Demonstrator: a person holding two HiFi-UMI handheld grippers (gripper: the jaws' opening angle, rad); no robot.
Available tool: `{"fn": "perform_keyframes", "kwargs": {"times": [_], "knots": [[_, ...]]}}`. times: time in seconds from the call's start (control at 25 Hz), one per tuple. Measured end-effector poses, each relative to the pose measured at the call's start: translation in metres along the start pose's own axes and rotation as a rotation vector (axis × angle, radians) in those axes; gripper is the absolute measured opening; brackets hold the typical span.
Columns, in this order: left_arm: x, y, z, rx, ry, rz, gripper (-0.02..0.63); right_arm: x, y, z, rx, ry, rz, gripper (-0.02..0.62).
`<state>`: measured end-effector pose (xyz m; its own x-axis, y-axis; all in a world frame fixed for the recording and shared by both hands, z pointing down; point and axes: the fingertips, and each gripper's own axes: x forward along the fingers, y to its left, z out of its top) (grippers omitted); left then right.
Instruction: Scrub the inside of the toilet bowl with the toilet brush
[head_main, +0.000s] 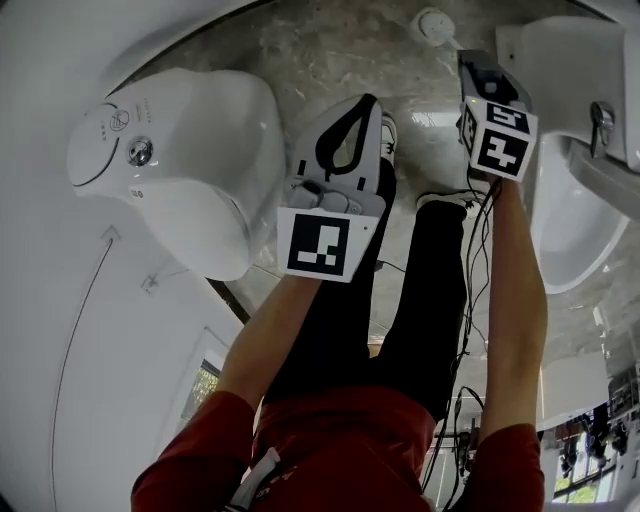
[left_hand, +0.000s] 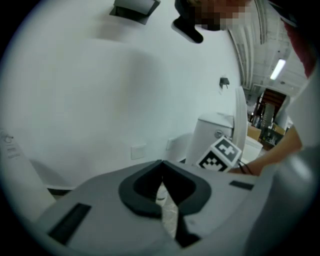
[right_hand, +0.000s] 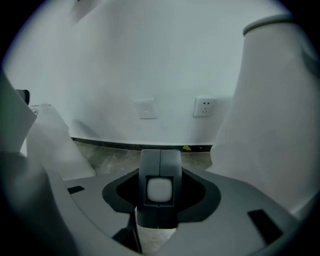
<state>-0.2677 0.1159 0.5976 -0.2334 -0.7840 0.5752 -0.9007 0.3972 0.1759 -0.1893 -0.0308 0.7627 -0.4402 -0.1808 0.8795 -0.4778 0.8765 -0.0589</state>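
Note:
A white toilet (head_main: 190, 150) stands at the left of the head view with its lid down and a round flush button on the tank. My left gripper (head_main: 358, 112) hangs beside its right side, above the floor. Its jaws (left_hand: 160, 166) meet at the tips with nothing between them. My right gripper (head_main: 478, 68) is further right, near the white basin. In the right gripper view a grey block with a centre seam and a pale square (right_hand: 160, 190) fills the space between the jaws. I cannot tell whether that is fingers pressed together or something held. No brush shows clearly.
A white basin (head_main: 575, 220) juts in at the right. A small round white object (head_main: 432, 22) sits on the marble floor (head_main: 330, 50) at the top. The person's legs and shoes (head_main: 440, 200) stand between toilet and basin. Wall sockets (right_hand: 204, 106) face the right gripper.

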Motion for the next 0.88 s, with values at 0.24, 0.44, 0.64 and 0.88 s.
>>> {"fn": "perform_keyframes", "kwargs": {"times": [0.24, 0.44, 0.64, 0.88], "knots": [[0.009, 0.013, -0.008, 0.007, 0.025, -0.003, 0.000, 0.064, 0.007, 0.006, -0.060, 0.114, -0.012, 0.178], [0.013, 0.020, -0.005, 0.010, 0.021, 0.000, 0.000, 0.094, 0.014, 0.026, -0.071, 0.110, 0.002, 0.179], [0.009, 0.018, 0.007, 0.009, 0.016, -0.024, 0.000, 0.092, 0.029, 0.035, -0.080, 0.150, 0.065, 0.312], [-0.002, -0.005, 0.037, 0.076, 0.012, -0.119, 0.000, 0.022, 0.033, 0.061, 0.056, 0.016, 0.086, 0.329]]}}
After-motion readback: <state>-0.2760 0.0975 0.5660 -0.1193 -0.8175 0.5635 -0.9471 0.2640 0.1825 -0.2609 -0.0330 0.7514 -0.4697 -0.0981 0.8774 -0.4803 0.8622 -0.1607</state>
